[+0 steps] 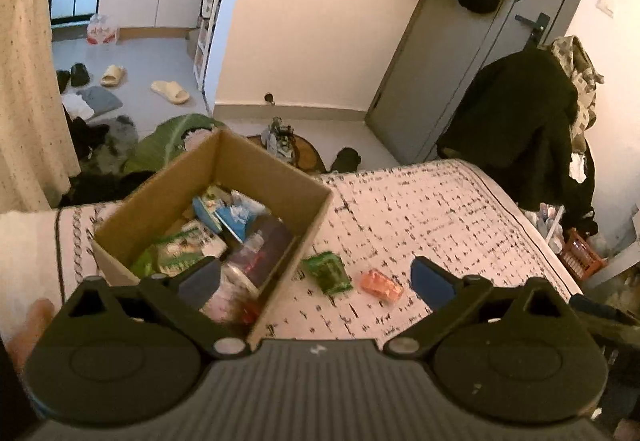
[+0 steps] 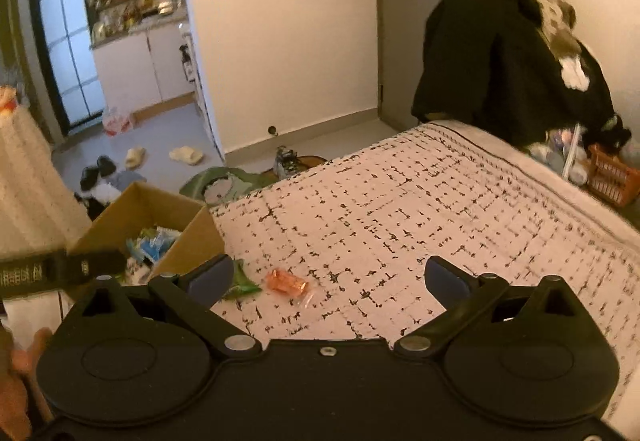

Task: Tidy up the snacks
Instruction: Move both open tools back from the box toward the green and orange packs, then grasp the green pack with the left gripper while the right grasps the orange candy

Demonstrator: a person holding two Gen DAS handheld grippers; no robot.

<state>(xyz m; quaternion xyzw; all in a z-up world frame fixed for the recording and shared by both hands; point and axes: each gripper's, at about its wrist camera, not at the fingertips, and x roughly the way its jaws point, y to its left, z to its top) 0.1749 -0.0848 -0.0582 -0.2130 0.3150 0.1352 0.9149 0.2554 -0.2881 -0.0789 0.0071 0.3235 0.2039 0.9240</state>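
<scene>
A cardboard box (image 1: pixel 276 177) stands on the bed, holding several snack packets. A green packet (image 1: pixel 327 272) and an orange wrapped snack (image 1: pixel 381 286) lie on the patterned bedspread (image 1: pixel 440 217) just right of the box. My left gripper (image 1: pixel 316 283) is open and empty, above the box's near right corner and the two snacks. In the right wrist view the box (image 2: pixel 200 237) is at the left, with the green packet (image 2: pixel 242 283) and orange snack (image 2: pixel 287 282) beside it. My right gripper (image 2: pixel 330 277) is open and empty, above the bedspread (image 2: pixel 440 201) just right of the orange snack.
Dark coats (image 1: pixel 520 121) hang over a chair beyond the bed's far right corner, with an orange basket (image 2: pixel 612 173) on the floor beside it. A grey door (image 1: pixel 460 61) stands behind. Slippers (image 1: pixel 170 91) and clothes litter the floor at left.
</scene>
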